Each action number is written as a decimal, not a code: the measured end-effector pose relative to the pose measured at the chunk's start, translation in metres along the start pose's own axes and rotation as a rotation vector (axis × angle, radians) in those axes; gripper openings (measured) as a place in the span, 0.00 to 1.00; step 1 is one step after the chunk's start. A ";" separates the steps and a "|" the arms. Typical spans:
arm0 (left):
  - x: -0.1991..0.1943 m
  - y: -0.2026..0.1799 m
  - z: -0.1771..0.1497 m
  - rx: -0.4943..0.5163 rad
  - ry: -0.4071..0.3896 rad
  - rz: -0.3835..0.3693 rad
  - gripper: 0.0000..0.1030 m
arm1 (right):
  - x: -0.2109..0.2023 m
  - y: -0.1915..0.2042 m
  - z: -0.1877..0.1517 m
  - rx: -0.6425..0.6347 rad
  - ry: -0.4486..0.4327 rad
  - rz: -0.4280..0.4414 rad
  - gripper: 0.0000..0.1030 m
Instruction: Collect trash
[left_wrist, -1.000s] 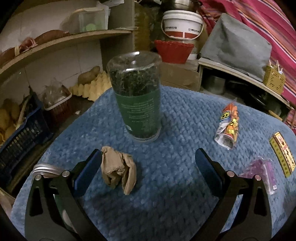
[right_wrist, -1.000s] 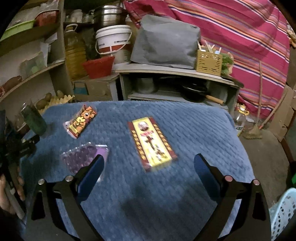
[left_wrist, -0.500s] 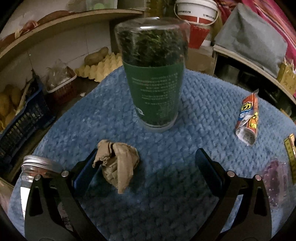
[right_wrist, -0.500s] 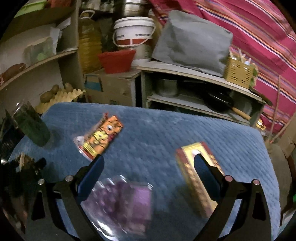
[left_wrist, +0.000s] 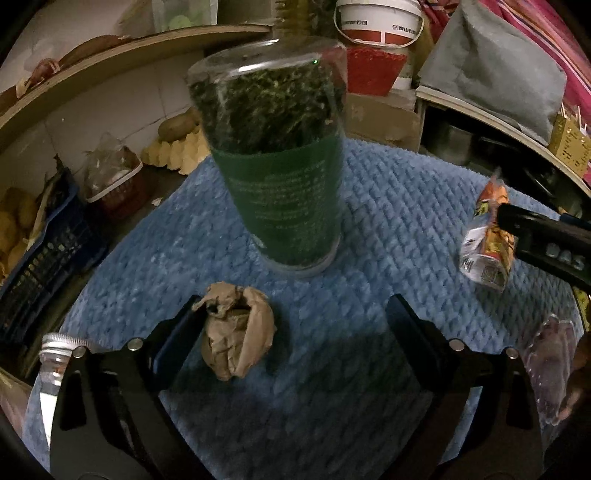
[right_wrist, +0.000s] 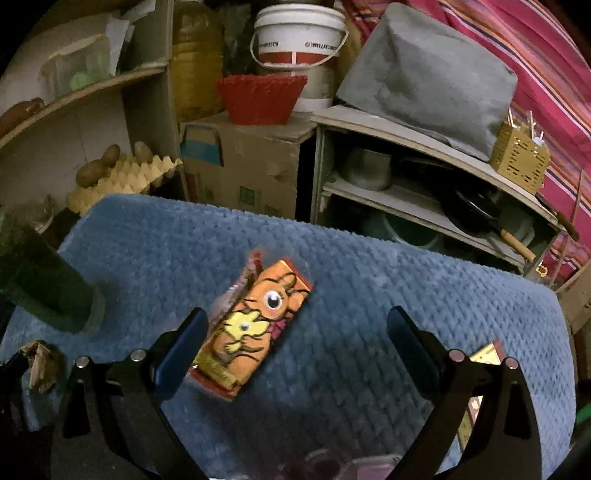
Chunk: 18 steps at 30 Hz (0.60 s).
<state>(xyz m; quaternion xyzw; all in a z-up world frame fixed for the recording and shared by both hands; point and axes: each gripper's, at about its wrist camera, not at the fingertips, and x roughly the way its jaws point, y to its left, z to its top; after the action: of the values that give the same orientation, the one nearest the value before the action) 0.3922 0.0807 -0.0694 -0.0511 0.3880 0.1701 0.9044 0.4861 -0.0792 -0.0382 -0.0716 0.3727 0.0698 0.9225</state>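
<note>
Both grippers gaping wide: left gripper (left_wrist: 291, 325) nearing paper wad (left_wrist: 236, 332) beside its left finger; right gripper (right_wrist: 295, 332) nearing wrapper (right_wrist: 255, 328), lying diagonally.

Blue quilted mat (left_wrist: 388, 206) w/ jar (left_wrist: 280, 177), paper wad (left_wrist: 236, 336), snack wrapper (right_wrist: 255, 328).

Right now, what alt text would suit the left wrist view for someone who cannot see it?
The open left tongs hover over a blue mat, with a crumpled paper ball beside the left finger. Behind it stands a jar of dark leaves; to the right, the other tongs reach over an orange wrapper.
</note>
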 end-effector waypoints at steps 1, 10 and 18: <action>-0.001 -0.001 0.000 0.004 -0.005 -0.003 0.89 | 0.005 0.003 0.002 -0.006 0.018 -0.006 0.92; -0.010 -0.010 -0.001 0.056 -0.052 -0.034 0.78 | 0.026 0.008 0.001 0.054 0.092 0.154 0.63; -0.009 -0.001 0.000 0.029 -0.052 -0.049 0.72 | 0.020 0.020 0.001 0.016 0.080 0.253 0.35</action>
<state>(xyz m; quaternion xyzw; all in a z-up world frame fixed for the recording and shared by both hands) 0.3866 0.0774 -0.0626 -0.0428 0.3657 0.1436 0.9186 0.4968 -0.0582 -0.0531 -0.0192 0.4156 0.1797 0.8914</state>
